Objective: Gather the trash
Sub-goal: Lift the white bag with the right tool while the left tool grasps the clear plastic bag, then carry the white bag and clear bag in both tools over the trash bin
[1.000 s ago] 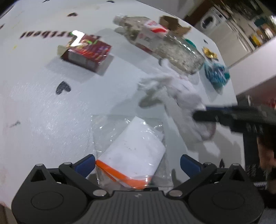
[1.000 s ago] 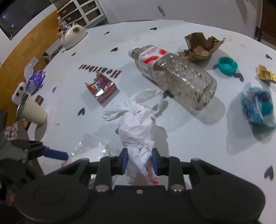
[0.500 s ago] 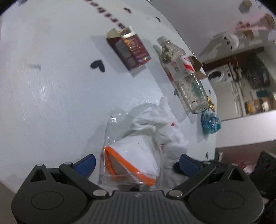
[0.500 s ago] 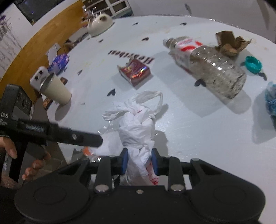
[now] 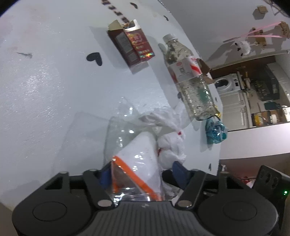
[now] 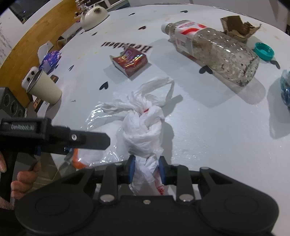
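Your right gripper is narrowed onto the knotted white plastic bag, both blue pads pressing the bag's crumpled tail at the near edge of the table. Your left gripper is closing around the clear zip bag with the orange seal strip; the bag sits between the blue fingers, but whether the pads already press it cannot be told (the left pad shows only through the film).

Materials: the white bag is thin, wrinkled film twisted into loops and handles. The zip bag is glossy and transparent, with a flat white sheet inside. The plastic bottle lies on its side, clear, ribbed and speckled dark inside, with a red and white label. The red carton is open-topped cardboard with a foil sheen. The table is matte white, printed with black hearts.

Only the right view shows the teal cap, the torn brown cardboard, the paper cup, the teapot, and your hand on the left gripper's handle. The left view alone shows the blue crinkled wrapper whole.
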